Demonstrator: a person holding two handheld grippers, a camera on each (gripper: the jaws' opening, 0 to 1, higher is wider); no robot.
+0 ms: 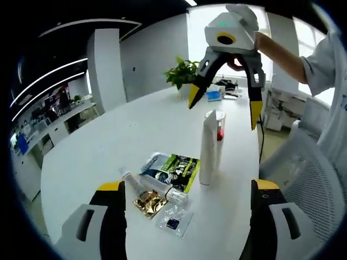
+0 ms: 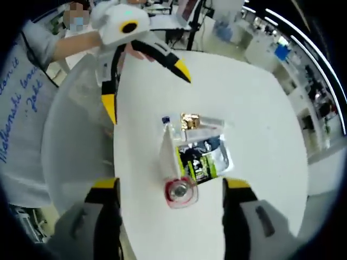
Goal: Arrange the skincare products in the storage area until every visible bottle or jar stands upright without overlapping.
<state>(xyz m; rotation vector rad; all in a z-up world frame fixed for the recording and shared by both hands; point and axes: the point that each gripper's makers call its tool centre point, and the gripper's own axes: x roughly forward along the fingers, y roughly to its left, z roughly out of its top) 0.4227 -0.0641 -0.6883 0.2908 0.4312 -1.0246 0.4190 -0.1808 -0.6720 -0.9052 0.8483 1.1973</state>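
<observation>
Tube (image 1: 207,147) upright on the table (image 1: 135,135), hiding most of a red-capped bottle (image 1: 220,125) behind — both grippers (image 1: 184,201) (image 2: 169,187) spread wide, empty.

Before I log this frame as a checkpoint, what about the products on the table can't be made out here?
- Red-capped bottle: in the left gripper view the white tube hides most of it.
- Lying bottles: labels too small to read; the gold sachet is partly under them.
- Green packet: print blurred in the right gripper view.
- Clear sachet: contents too small to tell.
- Desk clutter far off: too small to identify.
</observation>
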